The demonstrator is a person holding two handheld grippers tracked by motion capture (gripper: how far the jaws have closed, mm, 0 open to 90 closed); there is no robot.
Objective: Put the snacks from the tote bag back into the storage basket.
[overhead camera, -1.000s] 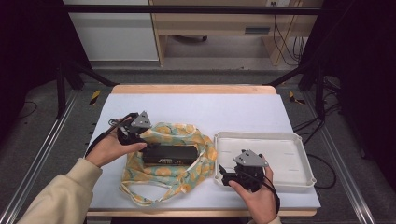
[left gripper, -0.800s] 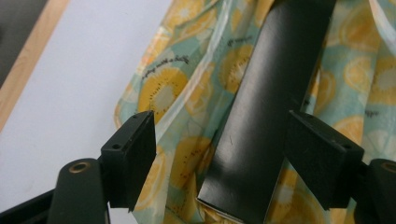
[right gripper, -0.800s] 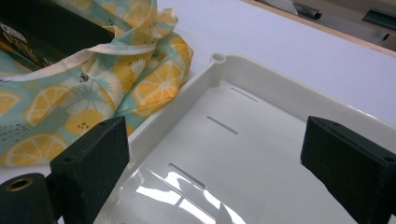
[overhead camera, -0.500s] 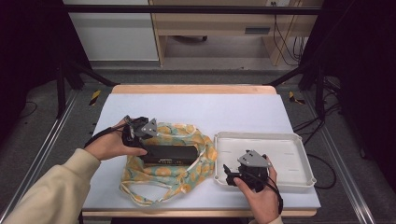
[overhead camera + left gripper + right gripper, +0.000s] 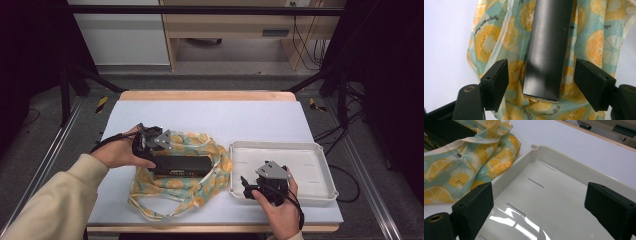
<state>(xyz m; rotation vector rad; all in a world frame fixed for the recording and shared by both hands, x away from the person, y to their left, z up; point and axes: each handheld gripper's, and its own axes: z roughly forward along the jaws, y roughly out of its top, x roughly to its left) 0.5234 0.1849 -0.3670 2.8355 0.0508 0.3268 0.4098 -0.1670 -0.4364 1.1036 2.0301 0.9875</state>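
- Closing now, the left gripper (image 5: 541,82) risks pinching the fruit-print cloth bag (image 5: 192,182) with the black box (image 5: 549,47); its jaws have just narrowed but stand clear on both sides.
- Lying on the bag left of the white tray (image 5: 320,150), the box looks long, matte, slightly scuffed.
- Hovering at the tray's near edge, the right gripper (image 5: 541,215) gapes, holding nothing.

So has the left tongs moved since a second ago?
Yes, slightly: the left tongs shifted toward the white tray, over the near end of the black box, jaws closing a little.
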